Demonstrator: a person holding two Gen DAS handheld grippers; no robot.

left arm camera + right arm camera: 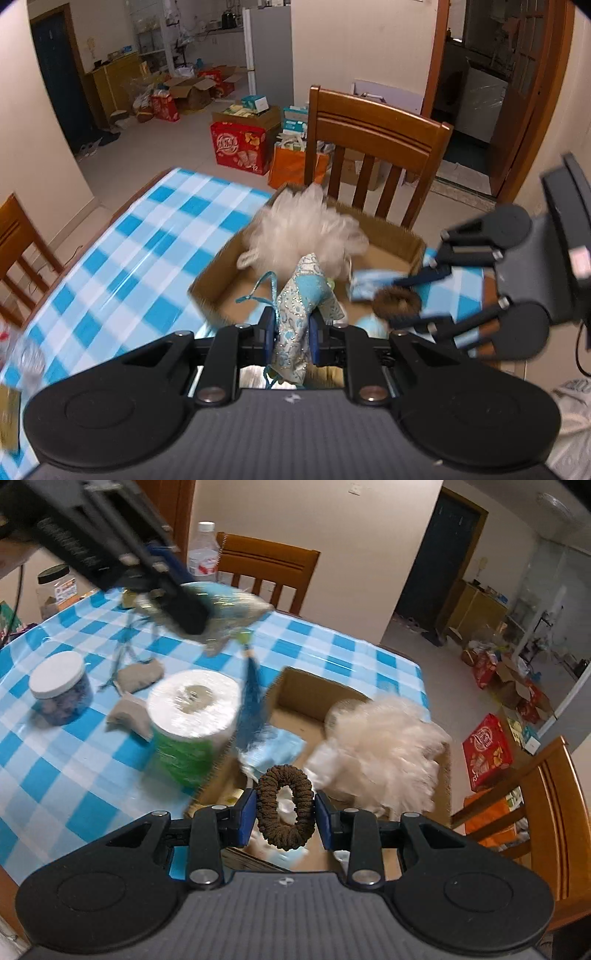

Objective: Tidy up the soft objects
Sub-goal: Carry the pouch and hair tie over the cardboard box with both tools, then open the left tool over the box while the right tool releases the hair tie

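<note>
On the blue-checked tablecloth [92, 768] at the left stood a white-lidded jar [61, 688], then a roll of tissue [192, 720] in green wrap just beside the cardboard box [399, 236]. Above them the left gripper [292, 332] pinched a blue and silver fabric pouch [299, 314] tight between its blue pads, a blue tassel [253, 698] dangling from it. In the box lay a white fluffy pompom [384, 746] and a pale blue packet [273, 746]. Over the box the right gripper [285, 808] clamped a brown scrunchie [285, 806] upright between its pads.
</note>
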